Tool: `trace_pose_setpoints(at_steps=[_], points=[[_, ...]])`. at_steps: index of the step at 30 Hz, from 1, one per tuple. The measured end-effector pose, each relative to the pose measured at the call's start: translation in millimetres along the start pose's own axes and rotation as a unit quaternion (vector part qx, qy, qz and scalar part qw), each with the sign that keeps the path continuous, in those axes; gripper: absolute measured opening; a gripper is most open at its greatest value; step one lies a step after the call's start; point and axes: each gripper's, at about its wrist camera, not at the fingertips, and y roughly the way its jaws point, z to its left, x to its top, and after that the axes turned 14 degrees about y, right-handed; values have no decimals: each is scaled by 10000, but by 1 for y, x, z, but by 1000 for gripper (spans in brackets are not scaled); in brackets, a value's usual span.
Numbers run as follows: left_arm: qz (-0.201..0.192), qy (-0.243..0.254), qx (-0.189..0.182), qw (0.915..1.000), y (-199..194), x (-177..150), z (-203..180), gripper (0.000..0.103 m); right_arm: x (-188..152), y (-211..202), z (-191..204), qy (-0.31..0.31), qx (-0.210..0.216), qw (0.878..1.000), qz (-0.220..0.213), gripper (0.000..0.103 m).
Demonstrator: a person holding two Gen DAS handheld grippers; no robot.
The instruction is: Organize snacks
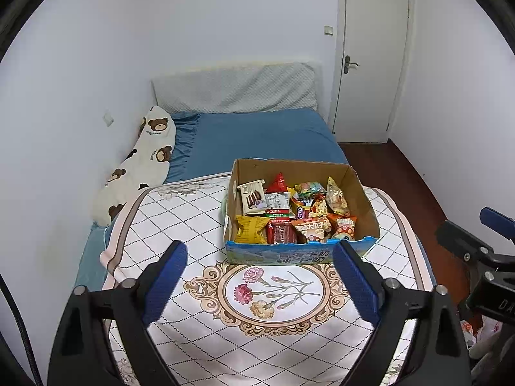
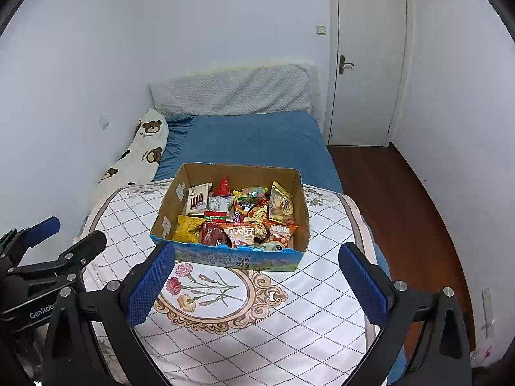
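Ahead of both claws: one open brown cardboard box with a blue printed front point(image 1: 299, 254) point(image 2: 238, 259) sits on the bed, on a white quilted mat with a dotted diamond grid and a flower medallion point(image 1: 199, 225) point(image 2: 322, 289).
Left claw point(image 1: 260, 286): two blue-padded fingers spread wide apart, holding nothing, hovering above the mat just short of the box front.
Right claw point(image 2: 257, 283): two blue-padded fingers spread wide, holding nothing, also just short of the box front; the box lies slightly left of its centre line.
Snacks, count: roughly ten packets in the box, crowded and overlapping, so the exact number cannot be told.
Front row, nearest the claws: one yellow crinkled bag point(image 1: 251, 229) point(image 2: 188, 227), one dark red packet point(image 1: 281, 232) point(image 2: 212, 234), one orange-and-white seed packet point(image 1: 312, 227) point(image 2: 239, 233), one orange bag point(image 1: 345, 225) point(image 2: 281, 231).
Back row: one white wafer packet with brown sticks pictured point(image 1: 252, 196) point(image 2: 197, 200), one red pointed pouch point(image 1: 277, 184) point(image 2: 221, 188), one clear bag of pale pieces point(image 1: 336, 197) point(image 2: 280, 204).
Beyond the box: one blue bedsheet point(image 1: 257, 138), one bear-print pillow point(image 1: 141, 164) on the left, one white door point(image 1: 370, 58) on the right.
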Motion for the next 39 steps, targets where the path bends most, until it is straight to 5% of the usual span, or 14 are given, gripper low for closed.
trace_pose_setpoints(at_steps=[11,39], points=[[13,-110,5,9999,11,3,1,102,2,8,-5,15,-101,9999,-83,103],[451,-32,274,9986,111,27,-11,102,22,113,-34,295,-535,9981,11,103]])
